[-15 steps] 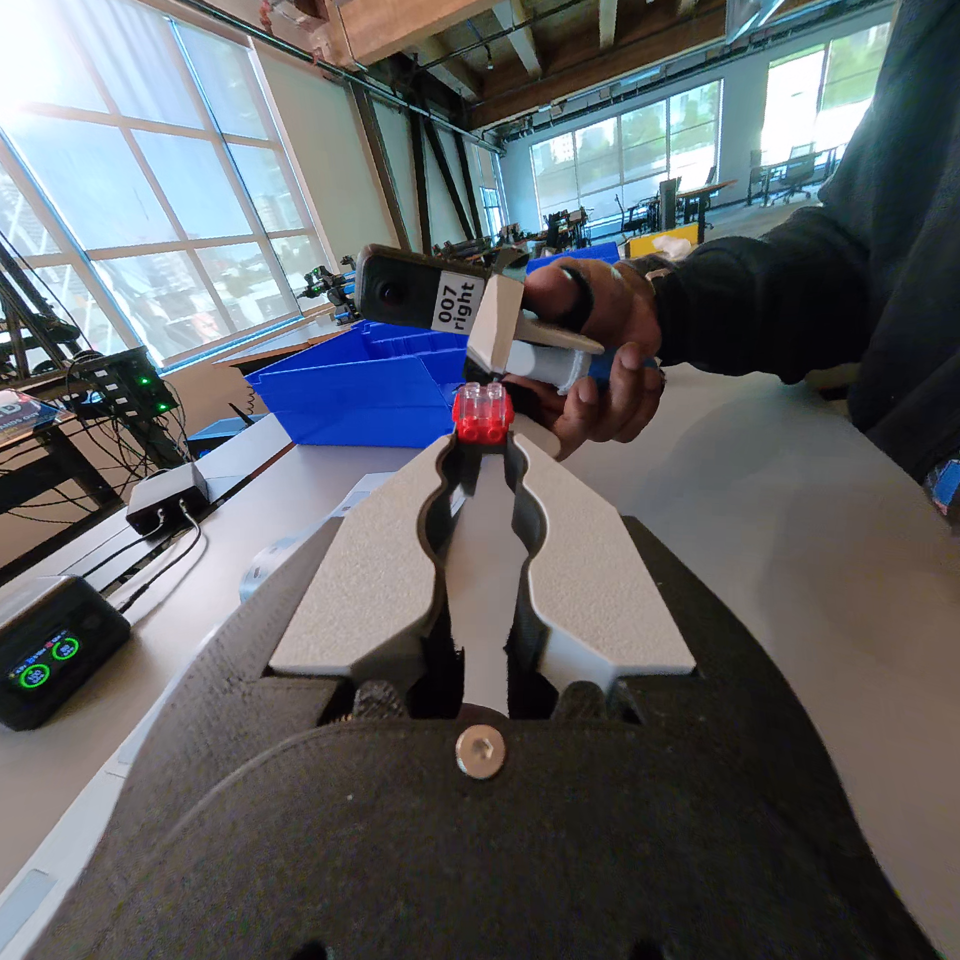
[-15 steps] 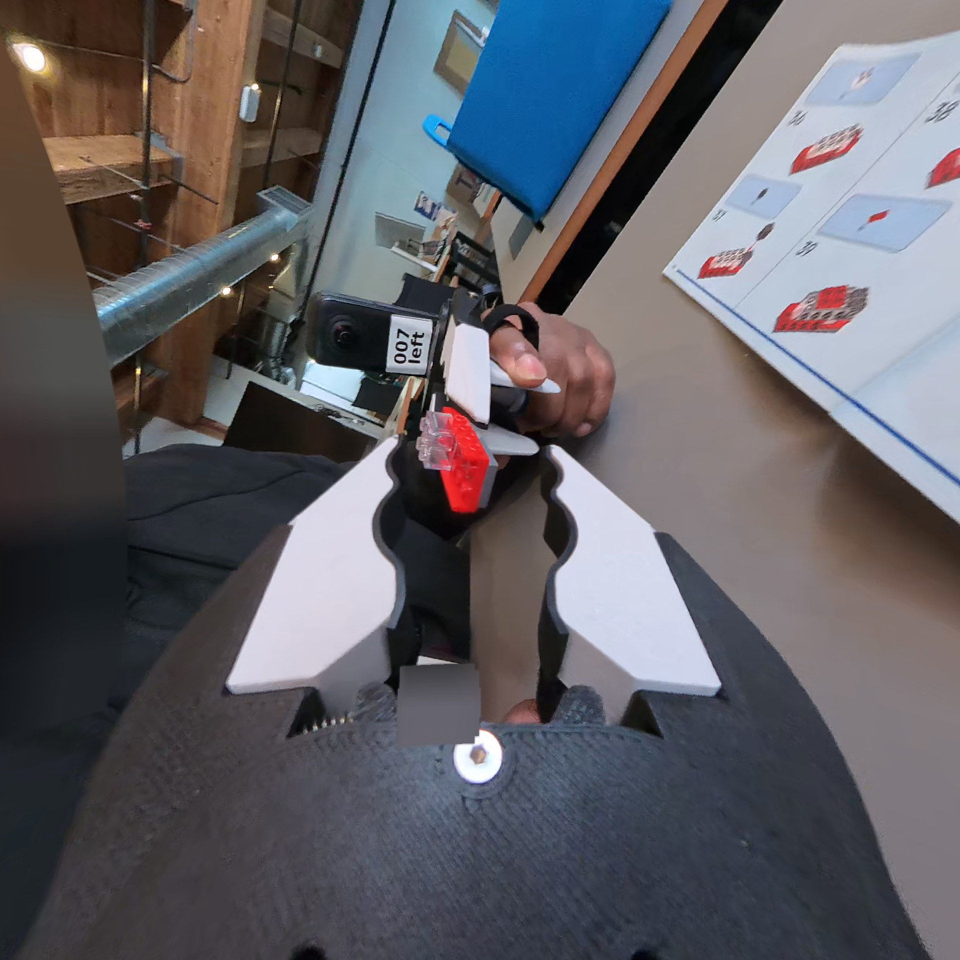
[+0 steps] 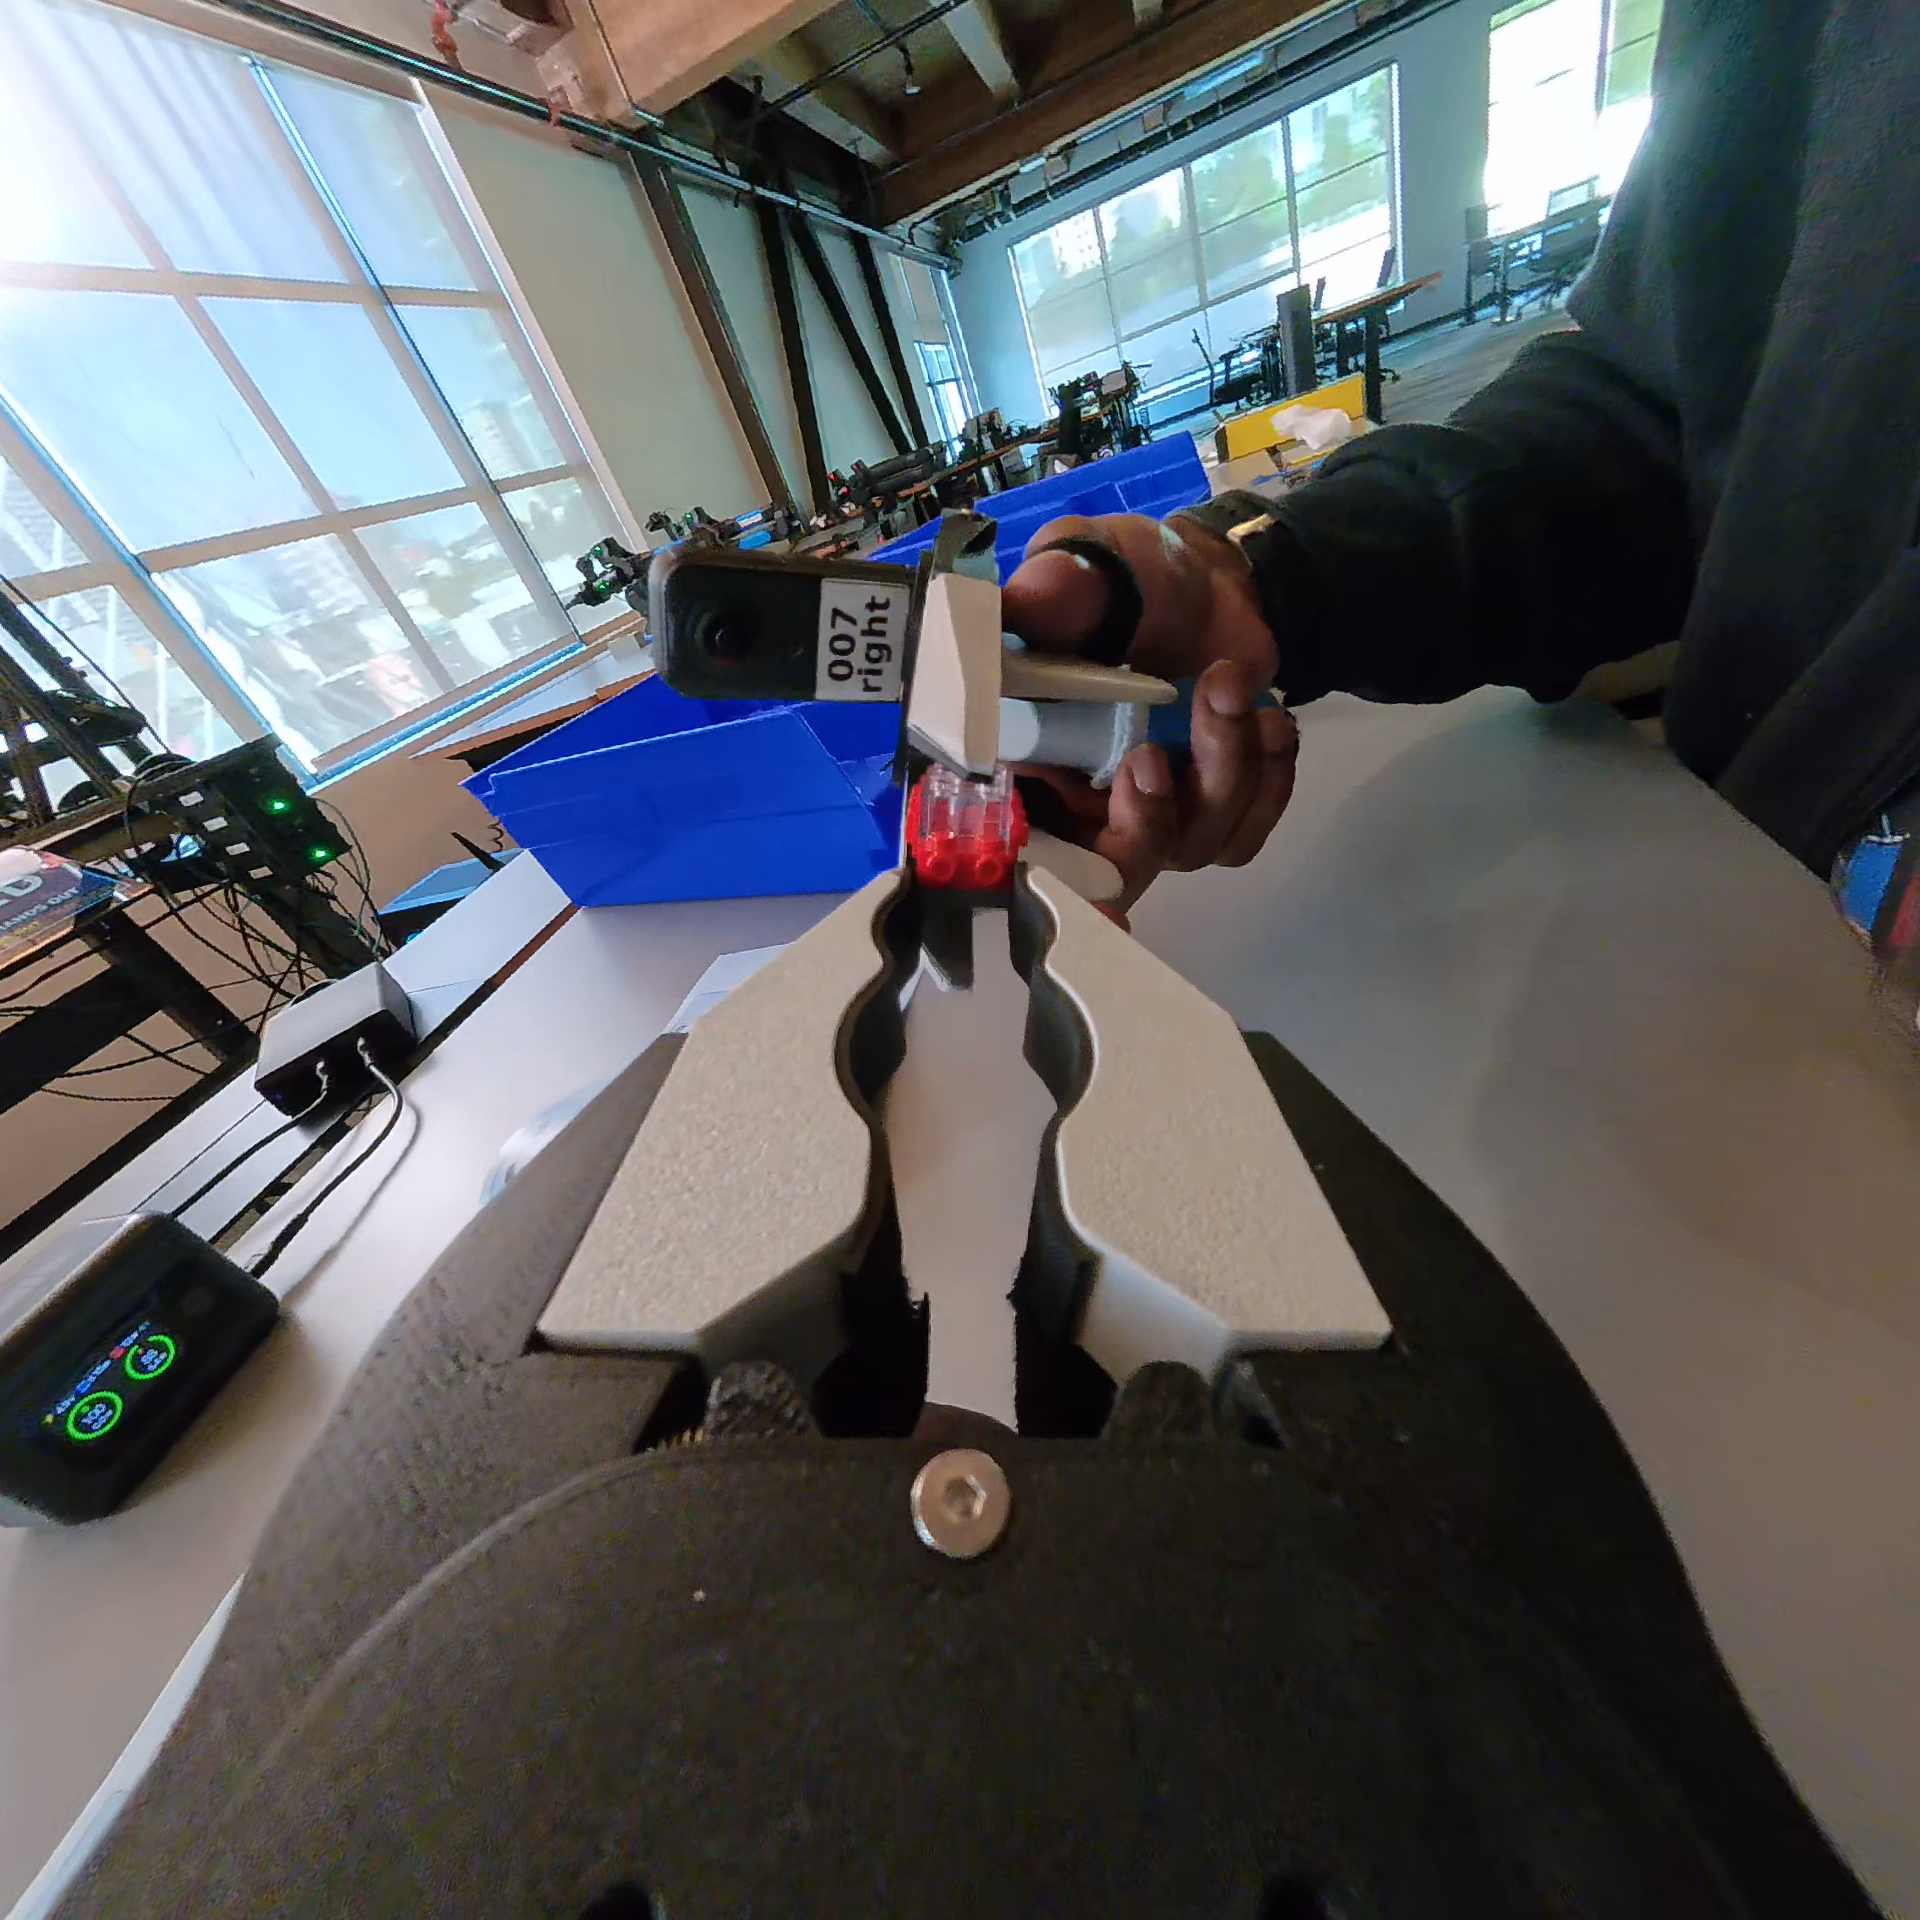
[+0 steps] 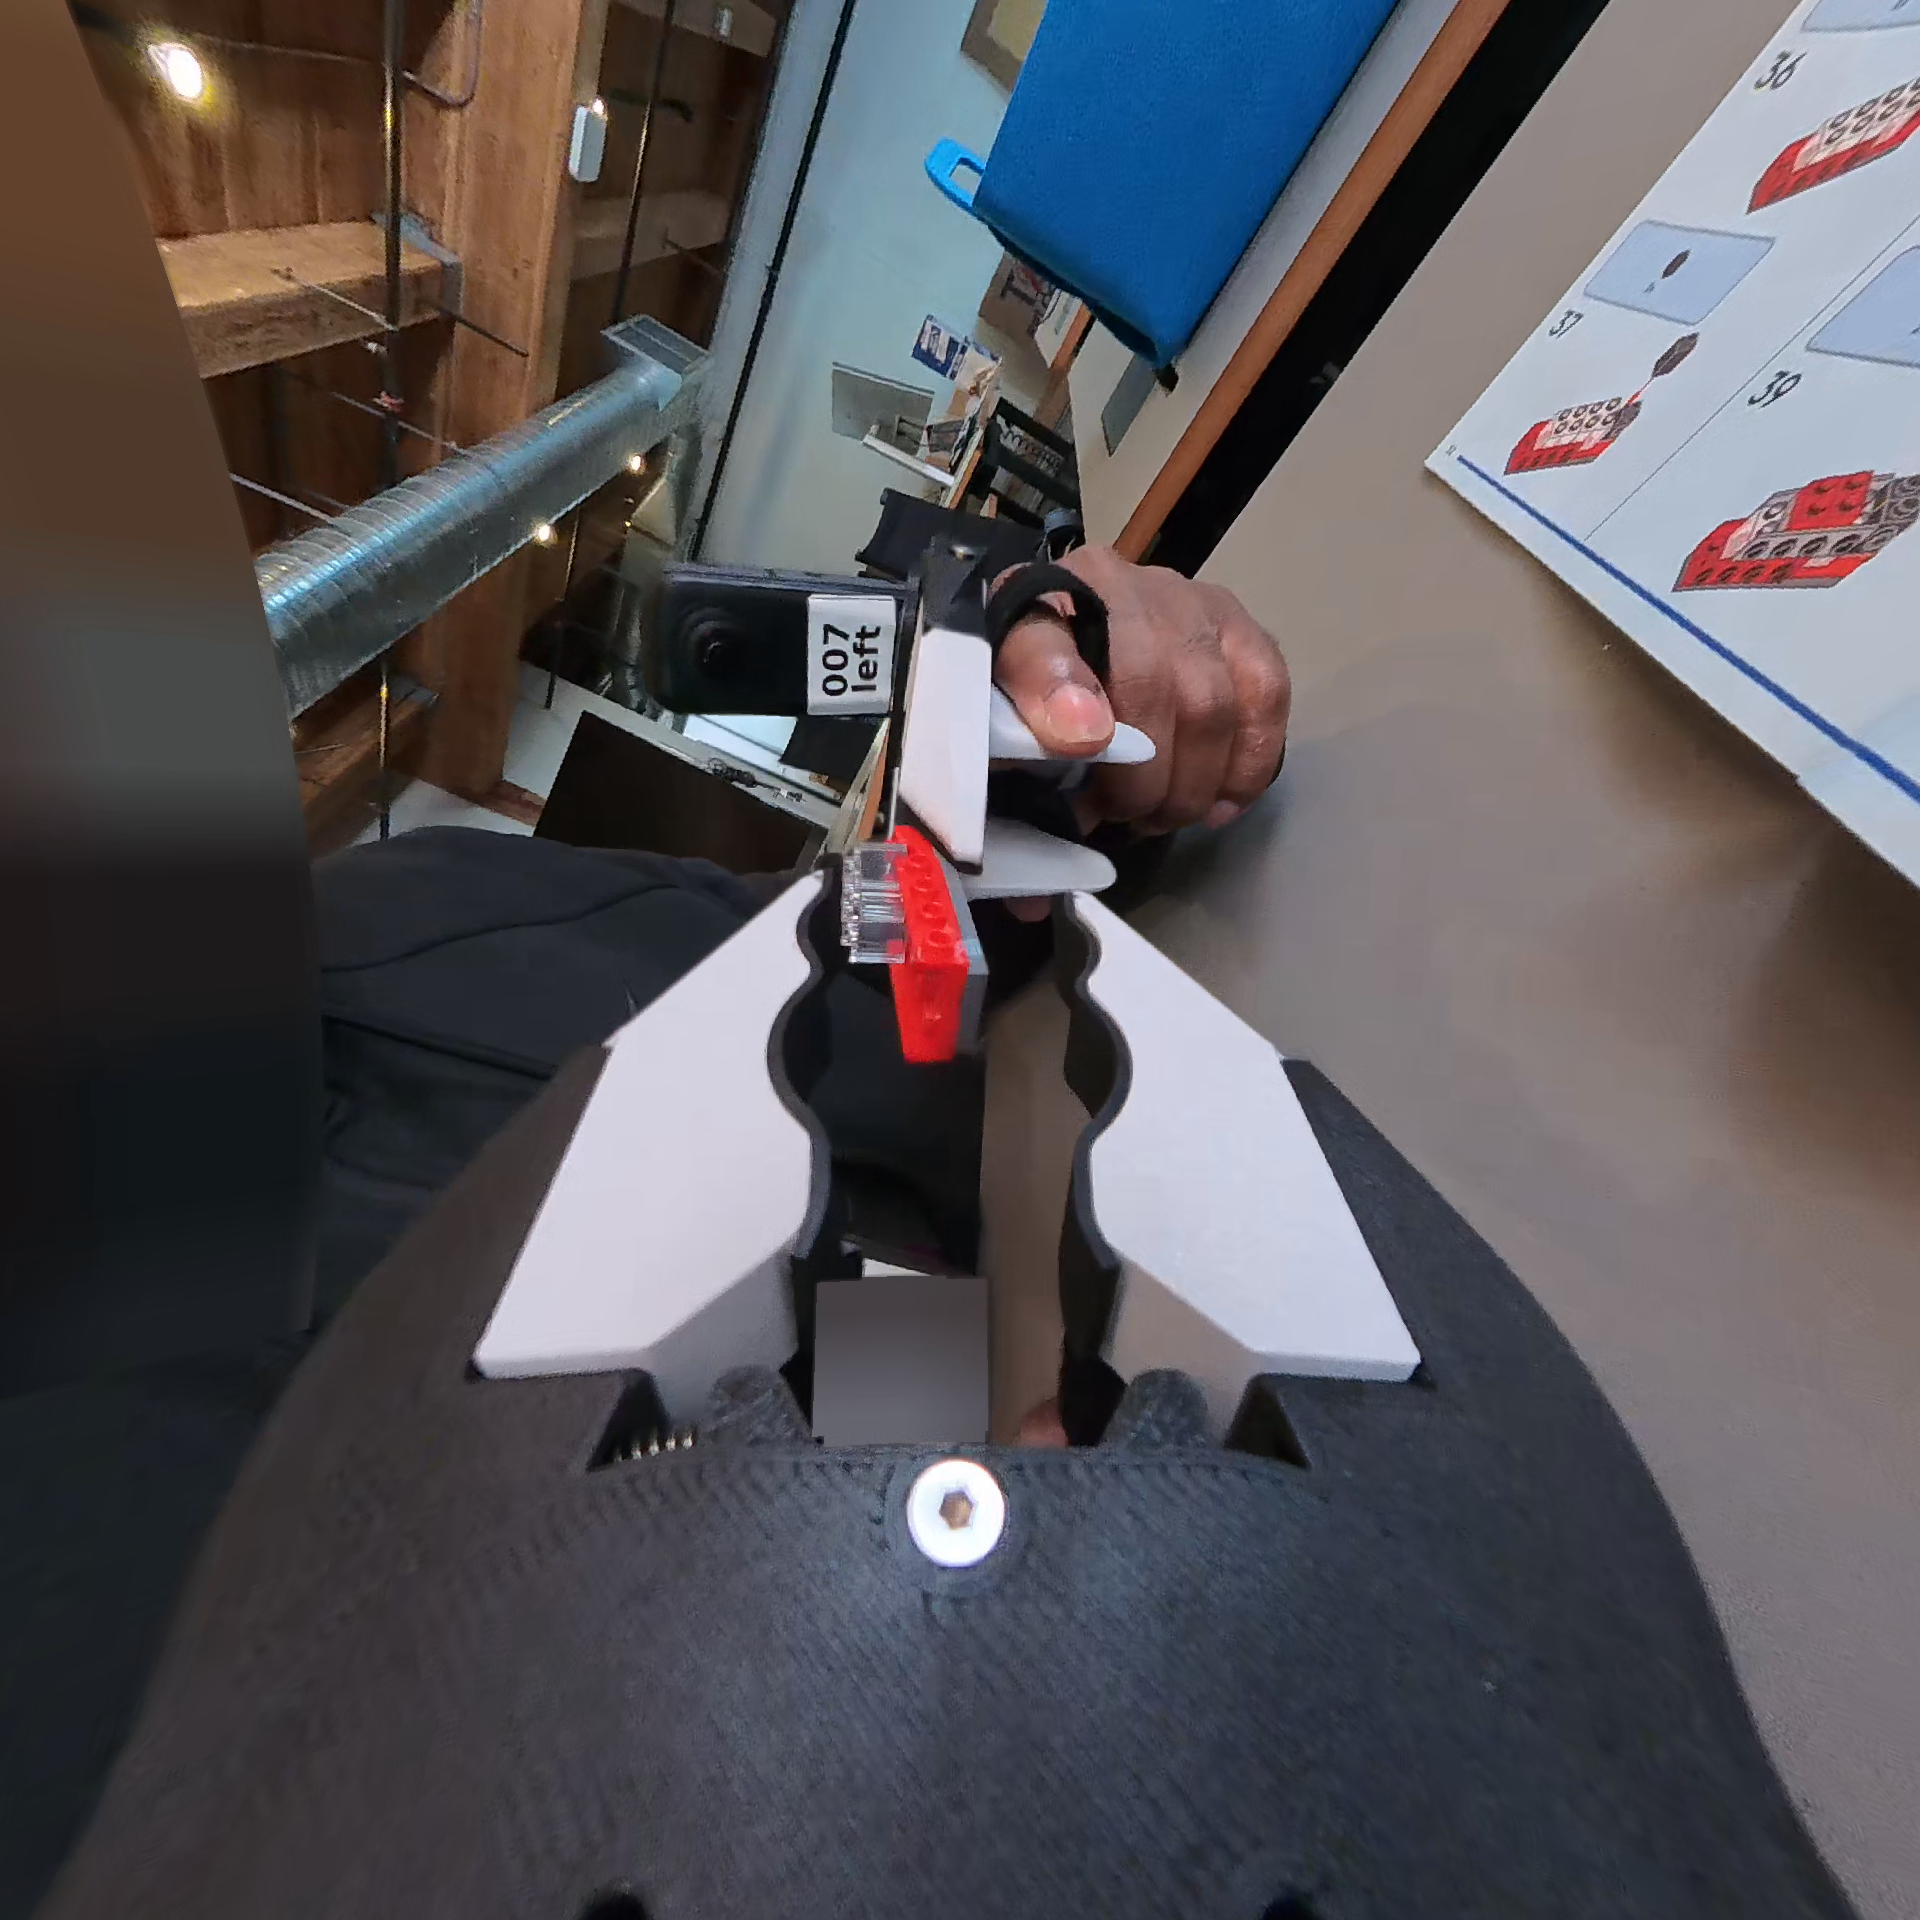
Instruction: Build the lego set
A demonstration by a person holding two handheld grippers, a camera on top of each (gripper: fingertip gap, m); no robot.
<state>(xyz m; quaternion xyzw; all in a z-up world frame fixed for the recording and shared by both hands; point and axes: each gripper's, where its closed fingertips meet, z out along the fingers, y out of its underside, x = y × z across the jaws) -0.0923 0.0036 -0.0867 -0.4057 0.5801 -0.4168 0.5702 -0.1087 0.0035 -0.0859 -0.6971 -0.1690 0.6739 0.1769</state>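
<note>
1. Lego assembly (image 3: pixel 968 854), red bricks with a clear studded piece on top, sat pinched at the tips of the left tool (image 3: pixel 966 883), held up off the bench (image 3: pixel 1455 1091).
2. Left tool was narrow, clamped on the red base; the brick's long axis ran forward, away from that tool and toward the right one.
3. Right tool (image 4: pixel 940 904) was wide, fingers apart, holding nothing; the assembly (image 4: pixel 914 945) lay between its fingertips, clear part close by the left finger (image 4: pixel 665 1143), contact unclear.
4. Judged step: right tool approaching to press or grip the clear piece. Coming move likely turns on closing across the short width, along the stud axis.
5. Instruction sheet (image 4: pixel 1714 416) lay flat on the bench, well apart to the right.
6. Blue bins (image 3: pixel 675 800) stood beyond the tools; contents not visible.
7. Power bank (image 3: pixel 104 1361) and black box (image 3: pixel 332 1039) sat at the left bench edge.
</note>
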